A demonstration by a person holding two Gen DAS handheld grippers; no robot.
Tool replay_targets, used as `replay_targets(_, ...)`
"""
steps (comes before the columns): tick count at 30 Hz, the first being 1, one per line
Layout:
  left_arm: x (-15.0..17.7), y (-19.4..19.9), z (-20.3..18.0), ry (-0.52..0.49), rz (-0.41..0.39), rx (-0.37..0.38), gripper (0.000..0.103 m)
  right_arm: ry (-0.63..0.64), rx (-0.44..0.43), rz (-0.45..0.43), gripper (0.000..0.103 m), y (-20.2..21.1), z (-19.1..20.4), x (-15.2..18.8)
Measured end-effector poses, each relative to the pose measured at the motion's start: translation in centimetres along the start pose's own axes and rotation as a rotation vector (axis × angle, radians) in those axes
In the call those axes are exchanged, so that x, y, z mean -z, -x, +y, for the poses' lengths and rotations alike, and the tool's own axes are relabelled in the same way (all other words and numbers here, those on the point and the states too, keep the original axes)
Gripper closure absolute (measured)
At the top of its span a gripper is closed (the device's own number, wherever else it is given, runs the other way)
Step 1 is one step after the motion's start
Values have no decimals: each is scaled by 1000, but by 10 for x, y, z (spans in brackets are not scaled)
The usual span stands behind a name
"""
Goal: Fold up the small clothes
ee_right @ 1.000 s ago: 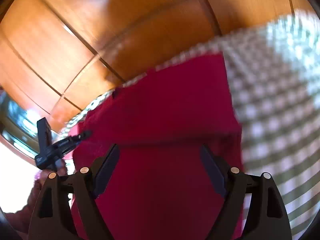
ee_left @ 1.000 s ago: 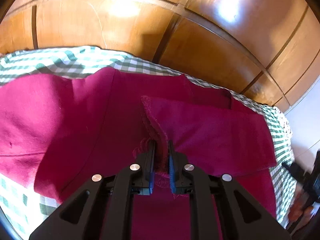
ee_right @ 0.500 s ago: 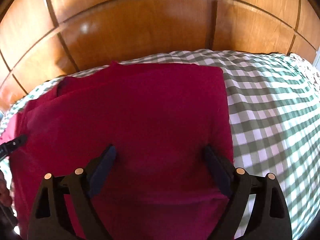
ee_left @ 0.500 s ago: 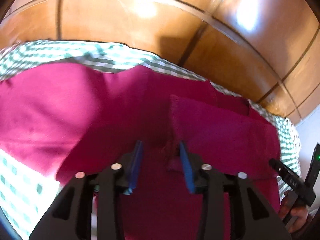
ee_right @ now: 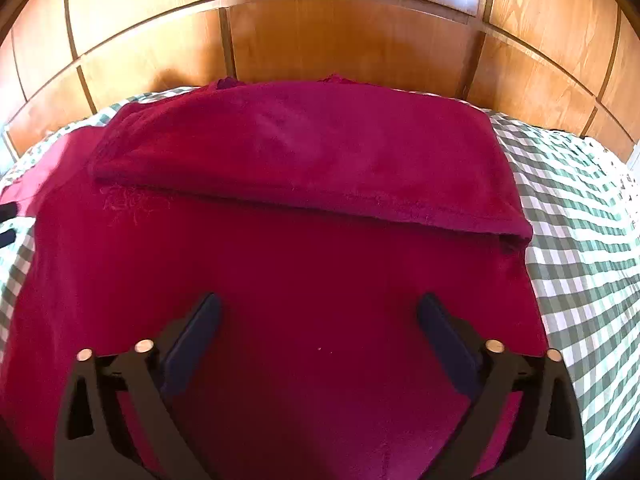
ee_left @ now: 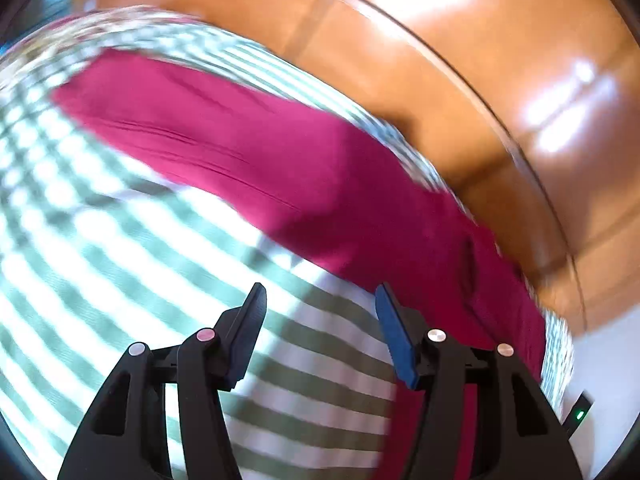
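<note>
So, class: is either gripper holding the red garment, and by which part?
Nothing is held. The left gripper, its jaws just opened, is over the checked cloth; the right gripper gapes above the red garment.

Green-and-white checked bedcover (ee_right: 580, 208) spreads across the whole near surface, bare on the right side in the right wrist view and on the left and near side in the left wrist view (ee_left: 100, 248), where it is motion-blurred. Wooden panelled headboard (ee_right: 344, 28) stands along the far edge, glossy orange-brown, dark grooves splitting it into rectangles, bright window glare on its upper panels (ee_left: 460, 92). White wall strip (ee_left: 600, 360) shows at far right, beyond the headboard's end.
</note>
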State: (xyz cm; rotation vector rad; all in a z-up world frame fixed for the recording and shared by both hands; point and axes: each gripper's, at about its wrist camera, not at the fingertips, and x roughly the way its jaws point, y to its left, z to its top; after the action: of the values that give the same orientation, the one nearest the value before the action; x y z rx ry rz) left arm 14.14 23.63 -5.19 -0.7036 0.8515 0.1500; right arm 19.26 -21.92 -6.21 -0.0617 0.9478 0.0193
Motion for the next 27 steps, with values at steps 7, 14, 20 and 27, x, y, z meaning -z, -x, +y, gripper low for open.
replay_targets(7,-52,36,112,302,-139,-93,43,-9,-7,3,3,-2,-1,4)
replay_targets(14,-93,24,172,475,-171,-87,59,-1,3,-13,3,-1,1,6)
replay_targets(20,-114,13,181,465,-166,-127,75,5,14,-12,3,-2,4,6)
replay_targets(27,-136,18,138,349,-174,-32,97,4,12,-13,3,-1,3,6)
